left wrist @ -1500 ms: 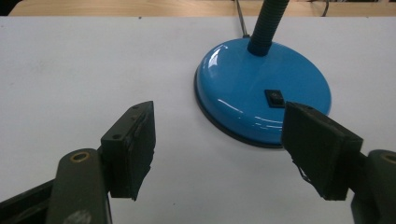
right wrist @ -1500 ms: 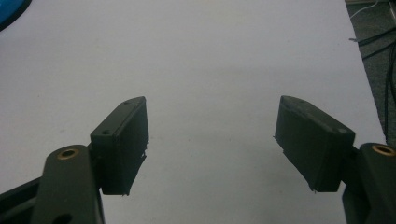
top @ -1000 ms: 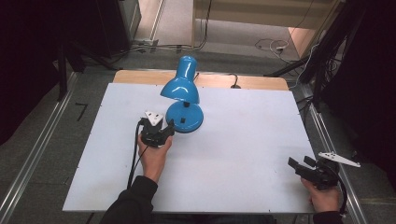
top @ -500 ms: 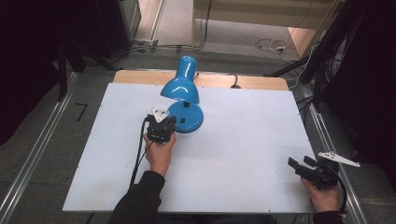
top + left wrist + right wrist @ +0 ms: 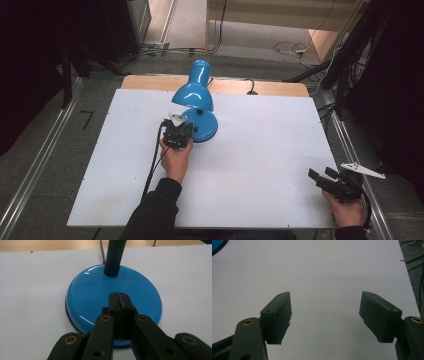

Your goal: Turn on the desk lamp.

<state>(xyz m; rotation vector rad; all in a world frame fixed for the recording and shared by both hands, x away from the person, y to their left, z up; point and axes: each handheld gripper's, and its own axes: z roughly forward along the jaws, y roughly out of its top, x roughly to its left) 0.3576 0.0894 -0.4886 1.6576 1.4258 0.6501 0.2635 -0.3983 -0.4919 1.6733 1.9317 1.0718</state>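
A blue desk lamp (image 5: pixel 194 95) stands at the back middle of the white tabletop (image 5: pixel 260 150), its shade tipped over its round base (image 5: pixel 206 129). My left gripper (image 5: pixel 184 126) sits at the base's left front edge. In the left gripper view the left gripper (image 5: pixel 120 296) is shut, its jaws pressed together with nothing between them and their tips over the glossy base (image 5: pixel 87 295), just in front of the ribbed neck (image 5: pixel 113 257). Whether the tips touch the base I cannot tell. My right gripper (image 5: pixel 320 176) rests at the table's front right corner. In the right gripper view the right gripper (image 5: pixel 324 307) stands open over bare white surface.
A wooden strip (image 5: pixel 280 89) runs along the table's far edge, where the lamp's black cord (image 5: pixel 250 89) drops off. Metal rails (image 5: pixel 45 160) flank the table on both sides. Cables lie on the floor beyond (image 5: pixel 290 50).
My left hand has slid right and a little forward, bringing its gripper up to the lamp's base. The right hand has stayed where it was.
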